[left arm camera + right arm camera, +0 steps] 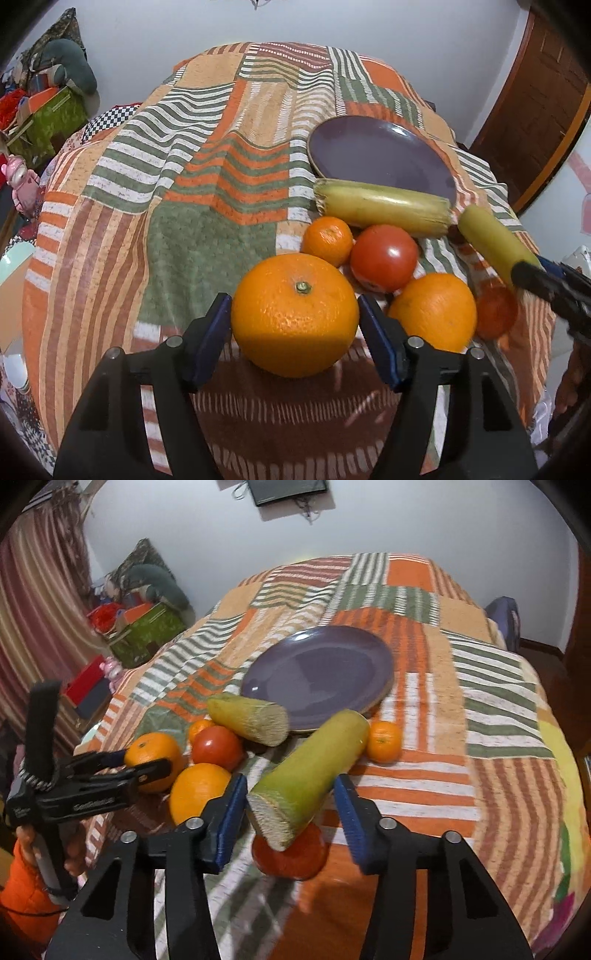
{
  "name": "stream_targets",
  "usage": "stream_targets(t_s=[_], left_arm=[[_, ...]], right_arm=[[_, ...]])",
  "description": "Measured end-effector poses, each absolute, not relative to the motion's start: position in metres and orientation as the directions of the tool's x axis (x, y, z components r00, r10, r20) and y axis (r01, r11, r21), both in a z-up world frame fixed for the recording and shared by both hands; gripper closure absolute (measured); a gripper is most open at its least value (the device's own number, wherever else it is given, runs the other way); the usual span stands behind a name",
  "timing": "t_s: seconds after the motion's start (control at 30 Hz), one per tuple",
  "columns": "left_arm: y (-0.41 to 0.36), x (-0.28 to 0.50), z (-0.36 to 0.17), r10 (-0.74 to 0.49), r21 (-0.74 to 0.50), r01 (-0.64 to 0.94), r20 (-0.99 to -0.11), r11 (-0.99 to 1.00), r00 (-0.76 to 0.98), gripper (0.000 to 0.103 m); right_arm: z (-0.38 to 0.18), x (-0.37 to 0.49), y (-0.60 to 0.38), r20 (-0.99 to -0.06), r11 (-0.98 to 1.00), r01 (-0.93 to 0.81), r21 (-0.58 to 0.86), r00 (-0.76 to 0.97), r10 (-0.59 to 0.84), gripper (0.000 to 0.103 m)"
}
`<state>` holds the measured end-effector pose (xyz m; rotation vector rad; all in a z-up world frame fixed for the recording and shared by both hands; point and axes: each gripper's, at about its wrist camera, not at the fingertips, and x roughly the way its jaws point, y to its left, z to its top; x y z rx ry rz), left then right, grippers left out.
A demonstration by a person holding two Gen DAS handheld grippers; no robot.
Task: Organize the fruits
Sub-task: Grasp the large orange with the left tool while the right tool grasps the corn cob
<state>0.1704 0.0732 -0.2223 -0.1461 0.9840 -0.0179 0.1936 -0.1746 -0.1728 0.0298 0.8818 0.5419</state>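
Observation:
My left gripper (294, 314) is shut on a large orange (294, 314), which also shows in the right wrist view (153, 751). My right gripper (291, 805) is shut on a yellow-green cut stalk piece (314, 768) and holds it tilted above a red tomato (290, 856). A second stalk piece (384, 208) lies by the purple plate (369, 155), which holds nothing. A small mandarin (328, 240), a red tomato (384, 256) and another orange (434, 312) lie close together. One more mandarin (384, 741) sits right of the held stalk.
The fruits lie on a bed with an orange, green and white striped patchwork cover (184, 206). Boxes and clutter (48, 110) stand at the far left. A wooden door (535, 110) is at the right. A striped curtain (33, 609) hangs left.

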Motion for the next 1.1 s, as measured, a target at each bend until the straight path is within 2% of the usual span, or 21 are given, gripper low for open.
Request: stream_targets(t_s=[0.13,0.23,0.53,0.67,0.9,1.1], left_arm=[[0.067,0.156,-0.215,-0.079,-0.127,-0.047,-0.827,0.991,0.557,0.035],[0.064,0.149,-0.213,-0.083,-0.13,-0.046,-0.828,0.99,0.555,0.035],[0.058,0.144,-0.22,-0.077,-0.128,-0.057,-0.838,0.99,0.54,0.034],[0.057,0.144,-0.223,-0.074,-0.125,-0.057,-0.835,0.991,0.545,0.034],[0.06,0.148,-0.225,-0.082,-0.13,-0.049,-0.829,0.99,0.553,0.034],[0.061,0.156,-0.227,-0.086,-0.136,-0.048,-0.824,0.99,0.559,0.033]], right_arm=[[-0.174,0.193,-0.193,-0.732,0.886,-0.4,0.235,0.527,0.432,0.069],[-0.181,0.195,-0.21,-0.748,0.903,-0.364,0.229,0.527,0.402,0.071],[-0.184,0.202,-0.224,-0.771,0.9,-0.367,0.237,0.492,0.404,0.07],[-0.183,0.211,-0.218,-0.774,0.909,-0.376,0.182,0.515,0.368,0.066],[-0.199,0.23,-0.201,-0.805,0.892,-0.432,0.133,0.478,0.351,0.066],[-0.209,0.242,-0.205,-0.8,0.885,-0.411,0.22,0.443,0.405,0.064]])
